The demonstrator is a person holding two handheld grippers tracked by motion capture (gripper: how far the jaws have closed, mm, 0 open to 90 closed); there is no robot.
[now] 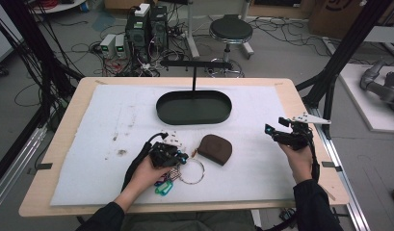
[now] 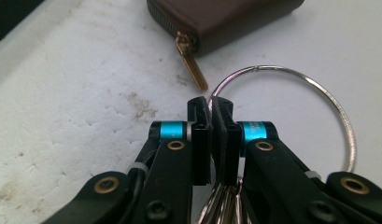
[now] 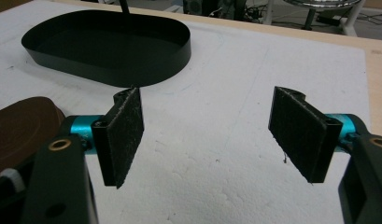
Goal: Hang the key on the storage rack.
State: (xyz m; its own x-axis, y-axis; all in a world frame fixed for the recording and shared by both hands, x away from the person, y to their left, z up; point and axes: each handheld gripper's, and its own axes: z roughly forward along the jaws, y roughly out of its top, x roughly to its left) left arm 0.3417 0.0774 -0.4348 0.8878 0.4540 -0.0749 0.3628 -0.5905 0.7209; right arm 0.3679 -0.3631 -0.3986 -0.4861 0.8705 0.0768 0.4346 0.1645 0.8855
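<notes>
Silver key ring [image 2: 314,102] lies on the white mat [image 1: 112,120], just beside the brown pouch [image 1: 216,148]. The left gripper [image 2: 209,105] pinches it tight. The right gripper [image 3: 207,135] hangs wide open, near the black tray [image 1: 193,107].

Grey floor [image 1: 281,48] strewn with cables [image 1: 84,48], round stool [image 1: 230,30], computer towers [image 1: 147,26], black frame posts [image 1: 346,45], wooden table [image 1: 64,120].

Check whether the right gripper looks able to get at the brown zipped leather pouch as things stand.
Probably yes: the right gripper is open, and bare white mat lies between it and the brown zipped leather pouch.
</notes>
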